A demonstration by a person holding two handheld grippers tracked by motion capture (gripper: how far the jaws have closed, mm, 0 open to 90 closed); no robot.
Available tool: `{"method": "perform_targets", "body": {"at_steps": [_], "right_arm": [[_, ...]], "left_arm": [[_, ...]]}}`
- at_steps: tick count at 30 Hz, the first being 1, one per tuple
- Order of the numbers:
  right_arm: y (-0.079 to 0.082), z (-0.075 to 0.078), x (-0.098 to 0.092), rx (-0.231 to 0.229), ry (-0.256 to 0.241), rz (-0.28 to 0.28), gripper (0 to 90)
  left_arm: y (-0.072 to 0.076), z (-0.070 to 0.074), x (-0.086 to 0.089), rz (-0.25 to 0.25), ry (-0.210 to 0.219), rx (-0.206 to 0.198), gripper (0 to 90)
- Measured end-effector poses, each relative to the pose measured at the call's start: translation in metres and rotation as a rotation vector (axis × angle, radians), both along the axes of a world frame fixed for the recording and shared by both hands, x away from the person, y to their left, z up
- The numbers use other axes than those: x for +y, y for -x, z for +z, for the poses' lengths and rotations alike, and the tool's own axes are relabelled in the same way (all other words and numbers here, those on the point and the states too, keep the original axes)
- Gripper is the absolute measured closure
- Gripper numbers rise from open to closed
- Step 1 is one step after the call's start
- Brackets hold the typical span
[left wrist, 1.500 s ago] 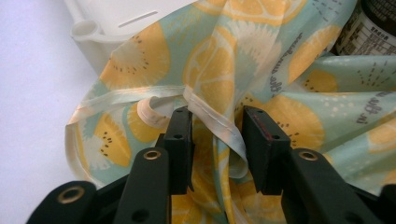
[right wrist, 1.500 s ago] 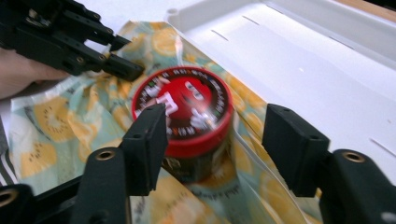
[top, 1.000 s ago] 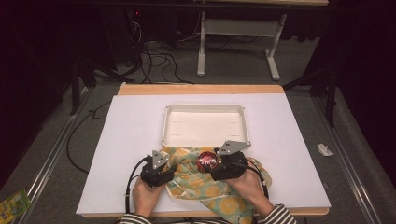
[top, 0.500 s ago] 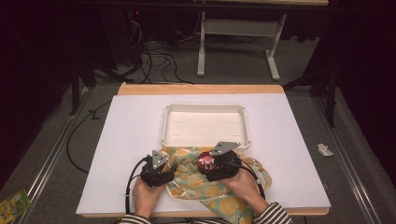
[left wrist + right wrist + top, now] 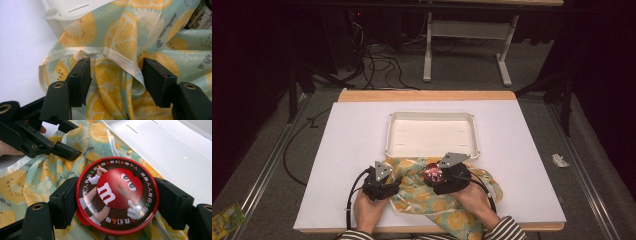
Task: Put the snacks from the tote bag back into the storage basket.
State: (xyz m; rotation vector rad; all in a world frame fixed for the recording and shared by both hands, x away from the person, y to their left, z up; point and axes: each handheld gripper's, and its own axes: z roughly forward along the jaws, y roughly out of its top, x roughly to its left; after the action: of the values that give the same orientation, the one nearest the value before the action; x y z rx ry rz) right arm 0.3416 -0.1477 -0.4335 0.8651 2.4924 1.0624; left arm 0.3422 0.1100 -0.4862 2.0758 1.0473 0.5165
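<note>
red round tin [image 5: 117, 196], cartoon candy figure on lid: clamped between the fingers [image 5: 63, 201] of the right gripper [image 5: 439, 175], over the cloth, just beside the near rim of the tray. citrus-print cloth [image 5: 432, 192]: crumpled on the worktop [image 5: 352, 145] against the tray's near side, one edge over that rim. left gripper [image 5: 115, 80]: fingers spread moderately around a bunched hem of the cloth, not closed on it. white tray [image 5: 430, 117]: shallow, rectangular, mid-worktop.
</note>
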Motion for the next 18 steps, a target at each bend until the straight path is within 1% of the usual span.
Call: {"method": "perform_targets", "body": {"at_steps": [4, 7, 12, 18], "right_arm": [[0.0006, 0.0014, -0.0001, 0.008, 0.003, -0.002, 25.5], [0.0016, 0.0030, -0.0003, 0.001, 0.010, 0.003, 25.5], [0.0013, 0.0040, -0.0008, -0.004, 0.002, 0.007, 25.6], [0.0025, 0.0064, -0.0032, 0.003, -0.009, -0.001, 25.6]], "left_arm": [[-0.0002, 0.0000, 0.0002, -0.003, 0.001, 0.001, 40.4], [0.0000, -0.0001, -0.0001, -0.006, 0.001, 0.001, 40.4], [0.0002, -0.0003, -0.0003, -0.009, 0.003, -0.003, 39.8], [0.0007, -0.0001, -0.0006, -0.017, -0.001, -0.005, 38.8]]}}
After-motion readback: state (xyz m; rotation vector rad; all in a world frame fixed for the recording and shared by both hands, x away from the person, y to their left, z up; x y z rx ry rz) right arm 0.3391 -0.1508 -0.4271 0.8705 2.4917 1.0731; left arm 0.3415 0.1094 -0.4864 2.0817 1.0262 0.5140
